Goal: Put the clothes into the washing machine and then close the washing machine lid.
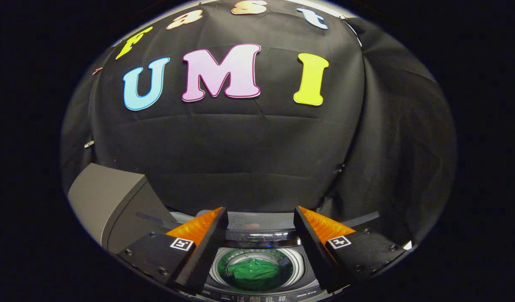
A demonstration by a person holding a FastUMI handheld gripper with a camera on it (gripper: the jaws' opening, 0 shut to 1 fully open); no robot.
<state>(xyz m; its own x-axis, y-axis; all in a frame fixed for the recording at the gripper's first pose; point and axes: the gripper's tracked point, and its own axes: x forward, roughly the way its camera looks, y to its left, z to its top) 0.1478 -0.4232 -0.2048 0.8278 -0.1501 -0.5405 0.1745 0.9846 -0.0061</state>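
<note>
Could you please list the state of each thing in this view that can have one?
Washing machine lid: open, folded up behind the drum.
Green garment: lying inside the drum, crumpled.
Washing machine drum: uncovered, holding the garment.
Tongs: open, holding nothing, above the drum.

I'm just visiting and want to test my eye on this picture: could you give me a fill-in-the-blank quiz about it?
1. The garment lying in the washing machine's drum is coloured ____.
2. The gripper has its fingers spread ____, holding nothing.
3. The garment lies ____ the drum, seen between the two fingers.
4. The grey box stands ____ the washing machine.

Missing words: green; open; inside; beside
</note>
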